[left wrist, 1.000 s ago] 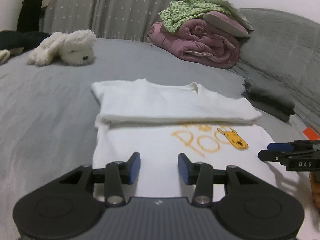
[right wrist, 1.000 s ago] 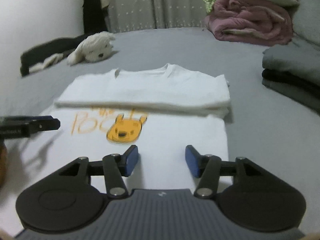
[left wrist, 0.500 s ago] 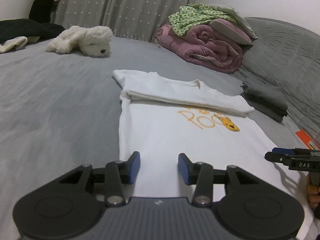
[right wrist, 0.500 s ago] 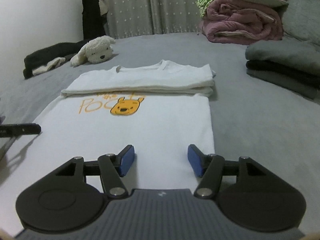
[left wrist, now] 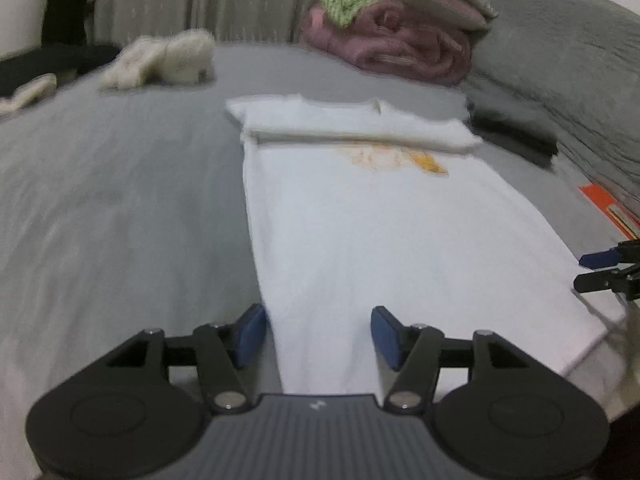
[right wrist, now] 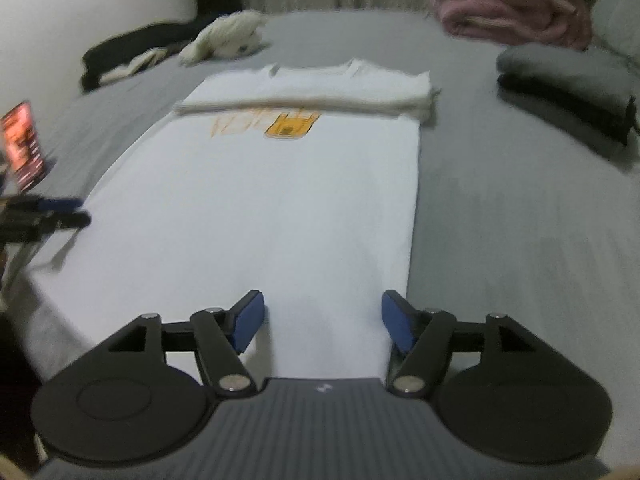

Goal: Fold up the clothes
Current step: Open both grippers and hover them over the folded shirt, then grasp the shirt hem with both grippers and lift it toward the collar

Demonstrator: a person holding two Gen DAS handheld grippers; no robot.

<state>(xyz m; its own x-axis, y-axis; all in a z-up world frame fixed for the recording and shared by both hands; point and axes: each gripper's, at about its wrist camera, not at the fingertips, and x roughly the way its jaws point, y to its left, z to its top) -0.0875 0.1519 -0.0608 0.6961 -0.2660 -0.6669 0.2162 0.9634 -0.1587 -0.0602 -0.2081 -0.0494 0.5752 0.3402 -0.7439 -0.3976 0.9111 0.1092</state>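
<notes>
A white T-shirt (left wrist: 368,224) (right wrist: 256,200) with an orange print lies flat on the grey bed, its top part folded down over the print. My left gripper (left wrist: 318,334) hovers over the shirt's near left hem corner; its jaws are opening and nothing is between them. My right gripper (right wrist: 322,322) hovers over the near right hem corner, jaws also opening, nothing pinched. Each gripper shows at the edge of the other's view: the right gripper (left wrist: 600,268) at the right edge, the left gripper (right wrist: 60,212) at the left edge.
A white plush toy (left wrist: 160,60) lies at the back left. A pile of pink and green bedding (left wrist: 400,40) sits at the back. Folded dark grey clothes (right wrist: 568,84) are stacked to the right. A phone with a lit screen (right wrist: 24,144) stands at the left.
Both grippers have drawn back along the shirt from near the print to its near hem, and both have opened wider. The shirt has stayed put.
</notes>
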